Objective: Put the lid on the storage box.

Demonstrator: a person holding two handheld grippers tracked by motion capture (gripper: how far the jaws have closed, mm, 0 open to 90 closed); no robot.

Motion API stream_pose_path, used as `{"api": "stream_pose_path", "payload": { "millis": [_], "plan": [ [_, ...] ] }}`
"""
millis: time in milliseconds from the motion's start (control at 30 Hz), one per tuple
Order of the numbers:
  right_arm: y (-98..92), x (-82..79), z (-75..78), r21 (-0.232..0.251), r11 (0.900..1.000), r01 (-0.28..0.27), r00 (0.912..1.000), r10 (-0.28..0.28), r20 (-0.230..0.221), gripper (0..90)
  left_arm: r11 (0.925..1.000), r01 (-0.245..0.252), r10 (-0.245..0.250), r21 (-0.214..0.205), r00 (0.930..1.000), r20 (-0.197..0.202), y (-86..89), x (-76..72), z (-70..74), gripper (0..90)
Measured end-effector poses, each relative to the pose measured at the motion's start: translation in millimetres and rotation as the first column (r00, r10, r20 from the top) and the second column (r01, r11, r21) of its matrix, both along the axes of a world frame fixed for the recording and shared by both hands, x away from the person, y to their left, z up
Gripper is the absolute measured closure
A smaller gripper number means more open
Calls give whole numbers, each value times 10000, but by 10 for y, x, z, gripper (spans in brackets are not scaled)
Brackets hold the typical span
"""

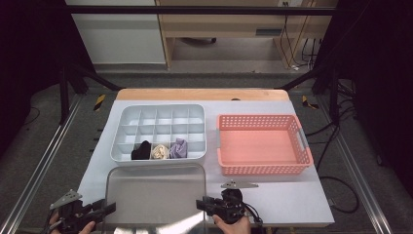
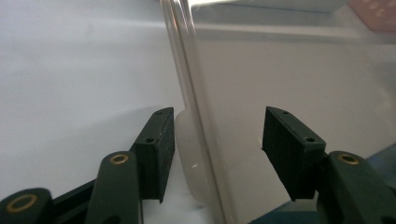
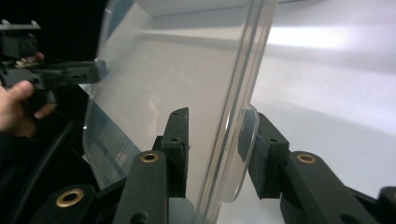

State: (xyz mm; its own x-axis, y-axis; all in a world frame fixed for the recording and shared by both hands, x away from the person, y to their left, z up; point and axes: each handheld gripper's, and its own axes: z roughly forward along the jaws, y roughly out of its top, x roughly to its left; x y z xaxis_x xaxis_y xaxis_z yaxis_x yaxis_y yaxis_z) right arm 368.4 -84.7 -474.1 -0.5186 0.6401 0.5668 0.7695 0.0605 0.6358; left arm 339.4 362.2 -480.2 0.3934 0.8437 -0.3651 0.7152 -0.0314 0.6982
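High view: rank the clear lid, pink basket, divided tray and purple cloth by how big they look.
1. Clear lid, divided tray and pink basket: alike; the lid lies nearest the camera, so no ranking.
2. Purple cloth, plainly smallest.

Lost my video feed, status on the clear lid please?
Left gripper open, astride clear plastic lid edge. Right gripper straddling opposite edge, grip unconfirmed. Nothing between lid and white compartment tray.

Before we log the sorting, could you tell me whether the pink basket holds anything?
No, the pink basket shows a bare floor in the high view.
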Motion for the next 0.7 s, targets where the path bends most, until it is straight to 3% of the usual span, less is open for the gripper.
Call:
{"api": "stream_pose_path", "payload": {
  "millis": [167, 300, 467, 567, 700],
  "plan": [
    [7, 13, -21, -297, 9996, -34, 10000, 35, 45, 655, 9993, 260, -256, -254, 9996, 147, -5, -7, 6, 433],
    [4, 21, -18, -273, 9996, -8, 10000, 7, -45, 659, 9993, 191, -184, -316, 9995, 241, -1, -18, 13, 447],
    [2, 21, 23, -174, 9998, 91, 9998, -94, -147, 665, 9977, 0, 36, -680, 9987, 516, 31, -63, 48, 491],
    [-11, 7, 118, -81, 9998, 185, 9997, -184, 131, 665, 9950, 5, 77, -1002, 9967, 811, 48, -73, 85, 513],
    [-17, 54, 243, 78, 9997, 233, 9988, -236, 426, 664, 9938, 80, 62, -1111, 9920, 1264, 63, -61, 201, 523]
  ]
}}
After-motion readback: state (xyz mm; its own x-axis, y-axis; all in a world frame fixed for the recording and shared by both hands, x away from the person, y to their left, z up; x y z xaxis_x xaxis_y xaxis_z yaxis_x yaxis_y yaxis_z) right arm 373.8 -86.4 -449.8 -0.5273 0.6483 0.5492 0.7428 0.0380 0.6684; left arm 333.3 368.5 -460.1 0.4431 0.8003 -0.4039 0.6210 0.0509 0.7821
